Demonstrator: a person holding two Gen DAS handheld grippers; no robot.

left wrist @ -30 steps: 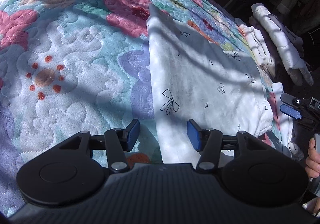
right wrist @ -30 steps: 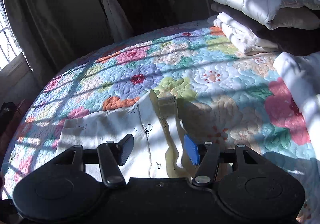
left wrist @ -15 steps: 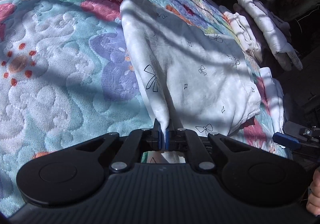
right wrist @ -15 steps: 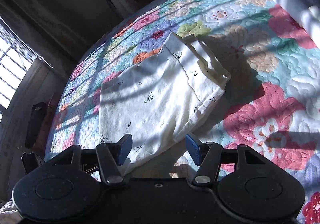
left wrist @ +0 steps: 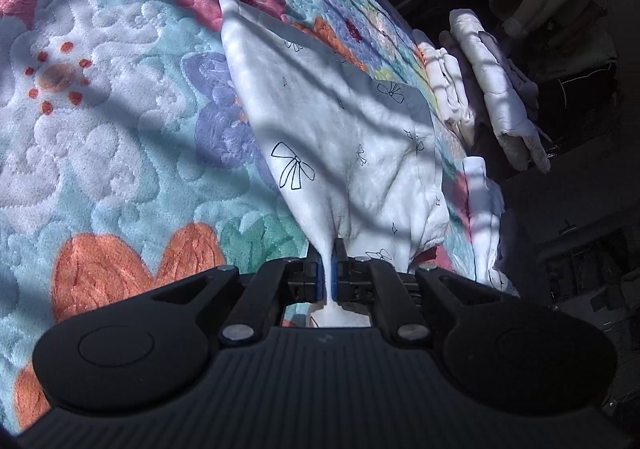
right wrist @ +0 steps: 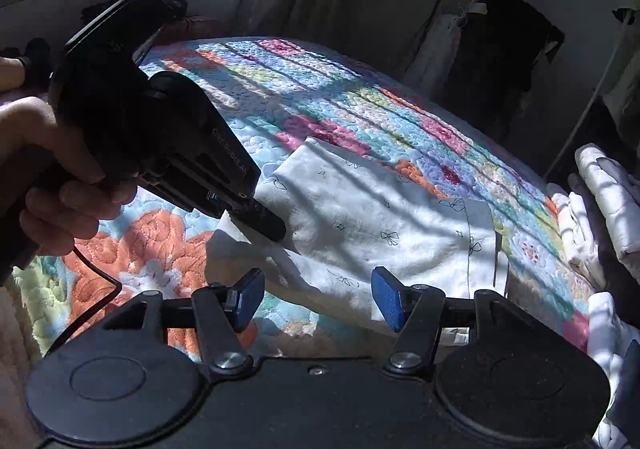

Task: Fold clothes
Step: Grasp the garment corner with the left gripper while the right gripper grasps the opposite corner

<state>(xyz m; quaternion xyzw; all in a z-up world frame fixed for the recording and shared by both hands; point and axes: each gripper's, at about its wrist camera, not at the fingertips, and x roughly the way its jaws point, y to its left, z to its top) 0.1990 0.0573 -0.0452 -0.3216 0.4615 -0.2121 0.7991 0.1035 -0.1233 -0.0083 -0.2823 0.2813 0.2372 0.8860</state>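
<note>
White bow-print garment (left wrist: 344, 137) spread on floral quilt (left wrist: 100, 137), judged light, limp. Near corner is pinched by left gripper (left wrist: 328, 269); right gripper (right wrist: 318, 299) gapes empty beside near hem, best grasped there.

left gripper (right wrist: 266, 227) pinches the white garment (right wrist: 380, 225); right gripper (right wrist: 318, 299) gapes above it.

White bow-print garment (left wrist: 344, 137) on quilt (left wrist: 104, 153)
</note>
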